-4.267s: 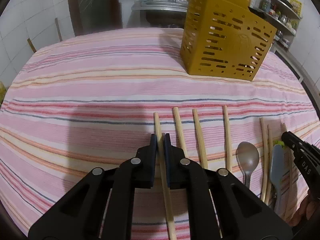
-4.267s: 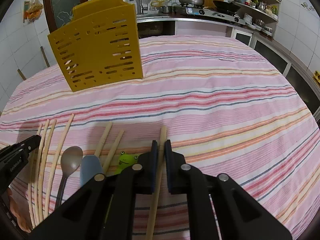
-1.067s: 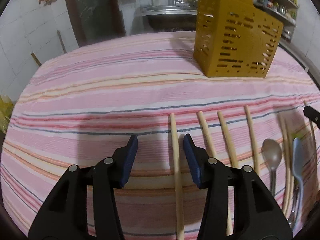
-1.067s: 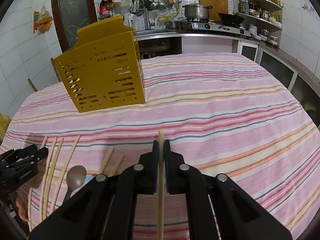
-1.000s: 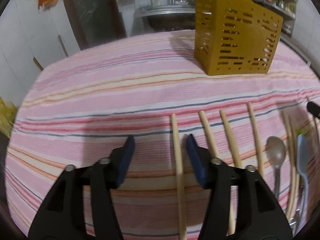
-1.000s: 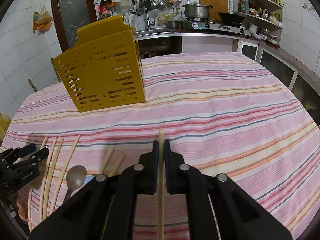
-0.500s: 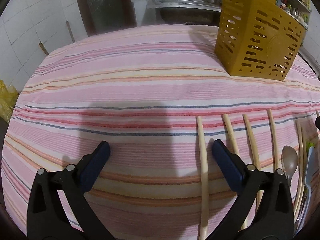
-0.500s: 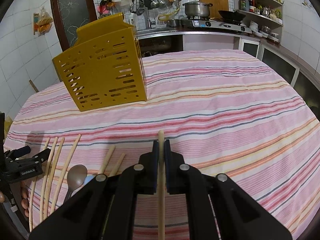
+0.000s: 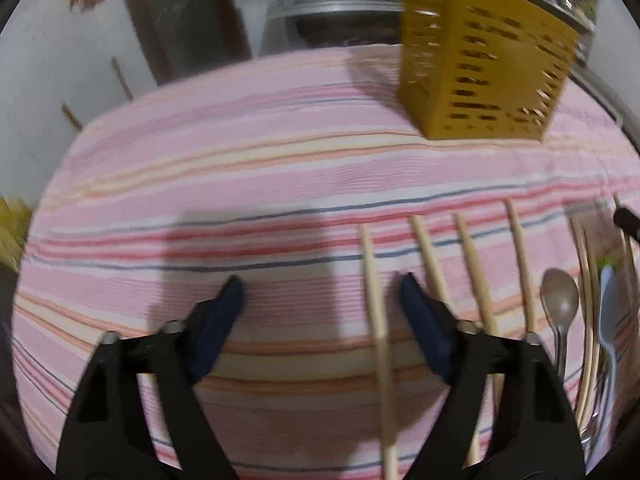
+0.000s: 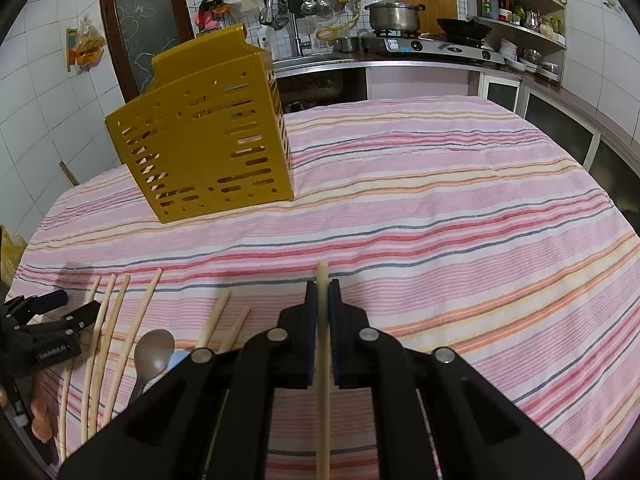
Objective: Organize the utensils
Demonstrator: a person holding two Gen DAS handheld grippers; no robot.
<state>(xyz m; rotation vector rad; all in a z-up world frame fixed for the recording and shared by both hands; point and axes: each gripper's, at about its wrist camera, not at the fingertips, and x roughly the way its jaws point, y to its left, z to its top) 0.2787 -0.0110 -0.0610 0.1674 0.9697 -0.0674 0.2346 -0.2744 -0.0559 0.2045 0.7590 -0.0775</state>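
The tablecloth [image 10: 440, 200] was woven cotton-like cloth, matt and finely ribbed, striped pink. The utensil holder [image 10: 208, 140] at upper left looked like hard mustard plastic with a dull sheen. The chopsticks [image 10: 120, 320] at lower left were pale, smooth, unvarnished wood or bamboo. The spoon [image 10: 154, 348] looked like brushed grey metal. On the stove at top, a pot [image 10: 394, 14] shone as polished steel.

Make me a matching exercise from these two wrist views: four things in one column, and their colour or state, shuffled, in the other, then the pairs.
Things:
1. right gripper
2. left gripper
3. utensil holder
4. spoon

States:
A. lying flat on the striped cloth
B. yellow, standing upright
C. shut on a chopstick
D. closing, fingers apart either side of a chopstick, not touching it

Pairs: 1-C, 2-D, 3-B, 4-A
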